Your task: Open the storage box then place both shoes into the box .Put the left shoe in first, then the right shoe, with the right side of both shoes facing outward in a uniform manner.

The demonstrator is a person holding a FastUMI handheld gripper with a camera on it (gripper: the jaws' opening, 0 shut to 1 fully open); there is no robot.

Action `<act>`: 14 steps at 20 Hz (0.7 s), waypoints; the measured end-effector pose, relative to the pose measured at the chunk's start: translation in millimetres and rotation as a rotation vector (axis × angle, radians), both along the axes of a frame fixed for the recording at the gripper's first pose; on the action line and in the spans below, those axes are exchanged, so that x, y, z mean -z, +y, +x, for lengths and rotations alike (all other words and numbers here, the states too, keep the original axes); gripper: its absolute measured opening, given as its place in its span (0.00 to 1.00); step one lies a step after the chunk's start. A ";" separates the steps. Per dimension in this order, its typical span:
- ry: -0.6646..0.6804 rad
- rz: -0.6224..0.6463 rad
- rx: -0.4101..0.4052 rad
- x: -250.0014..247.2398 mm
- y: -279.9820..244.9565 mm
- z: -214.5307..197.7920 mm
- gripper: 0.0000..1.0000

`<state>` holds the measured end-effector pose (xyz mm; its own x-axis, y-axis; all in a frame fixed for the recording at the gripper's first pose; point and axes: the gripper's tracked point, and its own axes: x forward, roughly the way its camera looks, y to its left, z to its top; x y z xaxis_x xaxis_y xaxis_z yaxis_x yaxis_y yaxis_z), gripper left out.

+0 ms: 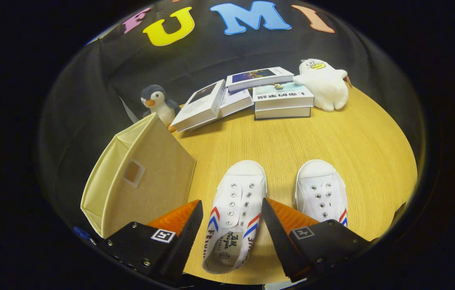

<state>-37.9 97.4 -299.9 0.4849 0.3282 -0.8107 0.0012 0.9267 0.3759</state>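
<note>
Gripper view, looking down along the two fingers at a wooden table [291,137]. The gripper [232,215] has its jaws spread wide, and one white shoe [235,209] lies between them with its toe pointing away; whether either finger touches the shoe cannot be told, and the inner finger edges overlap its sides. A second white shoe [322,192] lies just beyond the right finger, which covers its heel, so that only the toe and eyelet rows show. Shoes counted: two, side by side and apart, both with red and blue stripes. The beige fabric storage box [142,181] stands just beside the left finger, close to the first shoe; its near corner is cut off by that finger, and its opening and lid cannot be made out from here. At the far side of the table sit four books [251,96], some leaning on or stacked upon others, flanked by two plush toys: a penguin [158,104] behind the box, partly hidden by it, and a white duck [326,85] touching the right-hand books. Open tabletop lies between the shoes and the books; the table's right edge runs near the second shoe.
</note>
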 end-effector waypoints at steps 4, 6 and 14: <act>0.068 -0.026 -0.003 24.7 -5.3 -10.6 0.89; 0.093 -0.026 0.000 31.6 -6.4 -15.0 0.81; 0.133 0.048 0.009 39.1 0.6 -18.0 0.56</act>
